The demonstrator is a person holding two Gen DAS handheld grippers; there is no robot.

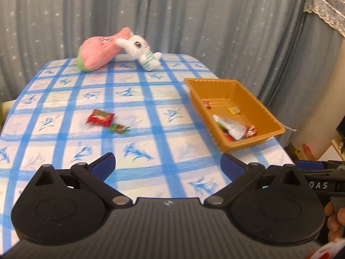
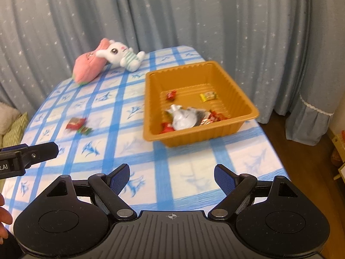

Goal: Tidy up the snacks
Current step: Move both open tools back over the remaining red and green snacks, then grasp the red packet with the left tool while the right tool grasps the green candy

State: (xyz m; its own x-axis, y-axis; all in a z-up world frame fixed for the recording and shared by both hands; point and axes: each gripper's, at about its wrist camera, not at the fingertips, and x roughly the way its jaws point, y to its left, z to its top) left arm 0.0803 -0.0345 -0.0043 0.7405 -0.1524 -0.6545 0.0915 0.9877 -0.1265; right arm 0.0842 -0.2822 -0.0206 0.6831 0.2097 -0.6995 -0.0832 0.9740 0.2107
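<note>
Here, your left tongs (image 1: 168, 165) sit at the bottom of the left wrist view, blue pads spread wide with nothing between them. Your right tongs (image 2: 171, 176) fill the bottom of the right wrist view, likewise released and empty.

Both views look across a desk (image 1: 138, 90) covered in a blue-and-white checked cloth with leaf prints. At centre left of the left view lies a red snack packet (image 1: 100, 117), and touching its lower right corner is a small green-and-brown wrapped candy (image 1: 119, 128). Printing on both is too blurred to read.

At the right of the same view stands an orange ribbed tray (image 1: 267, 114). Inside it you can make out a small red candy (image 2: 171, 95) at the far left, a yellow candy (image 2: 208, 96) at the far right, and a crumpled silver wrapper (image 2: 183, 117) nearer you among more red wrappers.

At the upper left of the desk, a pink plush (image 1: 98, 50) leans against a white plush rabbit (image 1: 141, 50) in a green striped top.

The only legible writing is on the tools: "OAS" at the right edge of the left view, and "t.AI" at the left edge of the right view.

Star-dotted grey-blue curtains (image 1: 194, 10) hang behind the desk.
</note>
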